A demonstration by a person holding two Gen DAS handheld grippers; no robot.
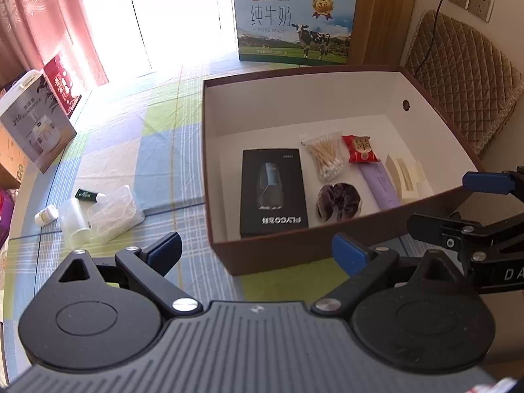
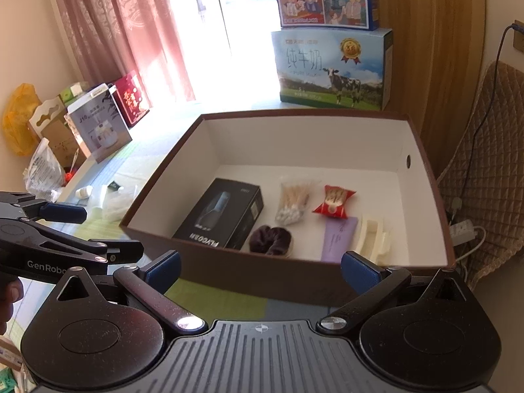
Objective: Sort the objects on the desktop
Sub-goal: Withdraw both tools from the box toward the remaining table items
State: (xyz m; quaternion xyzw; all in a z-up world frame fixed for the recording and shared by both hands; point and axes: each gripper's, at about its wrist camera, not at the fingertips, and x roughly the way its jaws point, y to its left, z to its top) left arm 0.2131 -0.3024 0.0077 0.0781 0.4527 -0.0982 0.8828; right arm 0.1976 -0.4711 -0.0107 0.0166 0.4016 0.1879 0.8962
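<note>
A brown box [image 1: 278, 255] with a white inside stands on the checked cloth; it also shows in the right wrist view [image 2: 262, 278]. In it lie a black shaver box [image 1: 273, 191], a bag of cotton swabs [image 1: 324, 157], a red snack packet [image 1: 360, 149], a purple tube [image 1: 380, 183], a dark scrunchie [image 1: 337, 203] and a cream clip [image 1: 404, 177]. Left of the box lie a clear plastic case [image 1: 114, 213], a clear cup [image 1: 73, 222], a small white bottle [image 1: 46, 215] and a dark green tube [image 1: 85, 194]. My left gripper [image 1: 257, 252] is open and empty before the box. My right gripper [image 2: 260, 268] is open and empty at the box's near wall.
A milk carton [image 1: 294, 26] stands behind the box, with printed boxes [image 1: 36, 131] at the far left. A quilted chair back [image 1: 465, 78] with a cable is to the right. The right gripper's fingers [image 1: 488, 181] reach in beside the box's right corner.
</note>
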